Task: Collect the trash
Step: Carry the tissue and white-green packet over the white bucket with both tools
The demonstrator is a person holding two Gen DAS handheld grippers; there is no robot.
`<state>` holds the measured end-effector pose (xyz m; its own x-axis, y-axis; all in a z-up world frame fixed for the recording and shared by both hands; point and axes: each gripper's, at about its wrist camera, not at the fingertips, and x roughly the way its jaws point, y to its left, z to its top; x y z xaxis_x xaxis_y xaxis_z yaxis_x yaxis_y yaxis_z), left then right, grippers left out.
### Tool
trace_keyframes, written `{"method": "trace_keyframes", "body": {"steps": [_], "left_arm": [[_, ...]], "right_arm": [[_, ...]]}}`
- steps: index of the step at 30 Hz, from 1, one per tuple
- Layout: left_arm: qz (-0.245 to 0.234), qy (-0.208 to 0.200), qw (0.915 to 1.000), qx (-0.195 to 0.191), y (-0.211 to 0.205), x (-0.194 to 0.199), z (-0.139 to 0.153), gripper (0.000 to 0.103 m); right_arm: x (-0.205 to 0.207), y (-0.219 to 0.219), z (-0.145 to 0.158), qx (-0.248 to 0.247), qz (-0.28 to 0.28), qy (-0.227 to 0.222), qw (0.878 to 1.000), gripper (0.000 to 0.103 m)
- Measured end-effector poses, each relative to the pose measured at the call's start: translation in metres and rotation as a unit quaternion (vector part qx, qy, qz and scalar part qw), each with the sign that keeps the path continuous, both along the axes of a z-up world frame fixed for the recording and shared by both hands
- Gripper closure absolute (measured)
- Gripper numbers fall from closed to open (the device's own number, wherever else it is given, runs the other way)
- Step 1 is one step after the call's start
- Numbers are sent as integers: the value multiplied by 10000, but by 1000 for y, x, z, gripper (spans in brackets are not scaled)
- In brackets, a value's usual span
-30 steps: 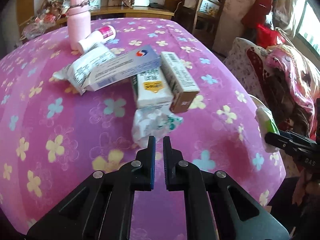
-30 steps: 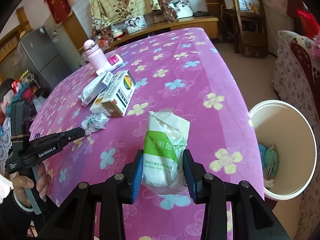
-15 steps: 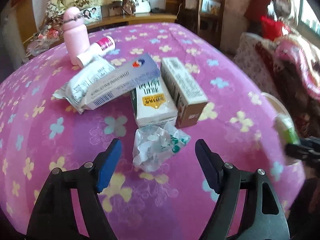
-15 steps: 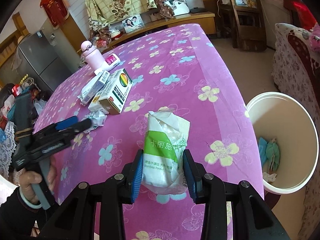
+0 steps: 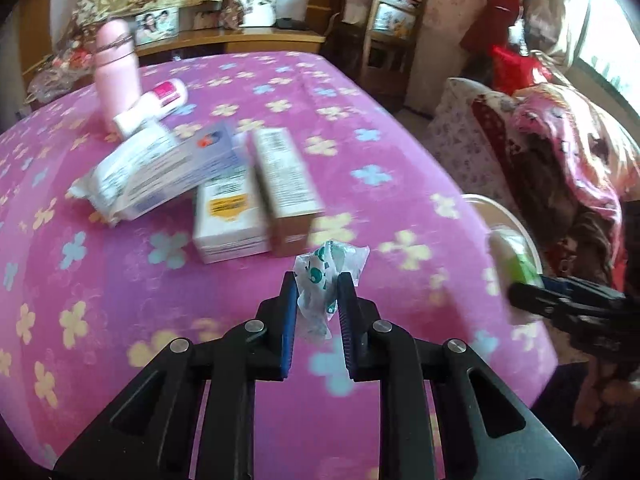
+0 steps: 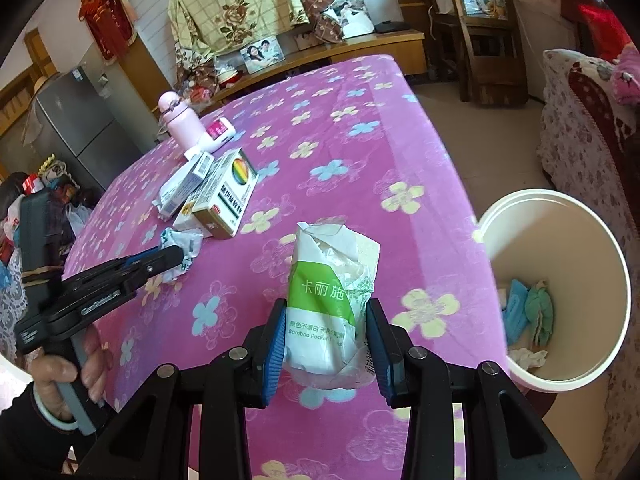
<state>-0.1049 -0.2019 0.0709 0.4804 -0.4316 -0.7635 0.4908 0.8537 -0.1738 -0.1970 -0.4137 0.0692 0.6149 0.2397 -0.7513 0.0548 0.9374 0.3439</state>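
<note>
My left gripper (image 5: pixel 318 286) is shut on a crumpled white and teal wrapper (image 5: pixel 324 280), held just above the pink flowered table (image 5: pixel 120 320). It also shows in the right wrist view (image 6: pixel 180 250). My right gripper (image 6: pixel 326 312) is shut on a green and white tissue packet (image 6: pixel 328 304), near the table's right edge. A white bin (image 6: pixel 560 376) stands on the floor beside that edge, with blue and green scraps (image 6: pixel 528 312) inside.
Several boxes (image 5: pixel 240 196) and a white pack (image 5: pixel 132 172) lie in a pile mid-table. A pink bottle (image 5: pixel 116 68) and a small white tube (image 5: pixel 152 108) stand behind them. A covered sofa (image 5: pixel 560 160) is to the right, a wooden chair (image 5: pixel 384 32) behind.
My left gripper opened, moved over the crumpled wrapper, and has shut on it and lifted it. My right gripper still holds the tissue packet, shifted slightly toward the bin.
</note>
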Motion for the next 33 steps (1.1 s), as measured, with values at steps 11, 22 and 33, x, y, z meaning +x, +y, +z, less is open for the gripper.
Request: {"method": "trace_keyframes", "body": {"steps": [11, 22, 33], "left_arm": [[-810, -119, 9966, 52, -109, -23, 16, 86], [-1238, 50, 9922, 96, -191, -25, 5, 86], [-1397, 273, 9898, 103, -240, -23, -14, 86]], "right_arm": [[-19, -69, 0, -261, -615, 96, 9977, 66], [-23, -144, -19, -316, -1245, 378, 9910, 66], [-23, -178, -39, -289, -1678, 505, 9841, 66]]}}
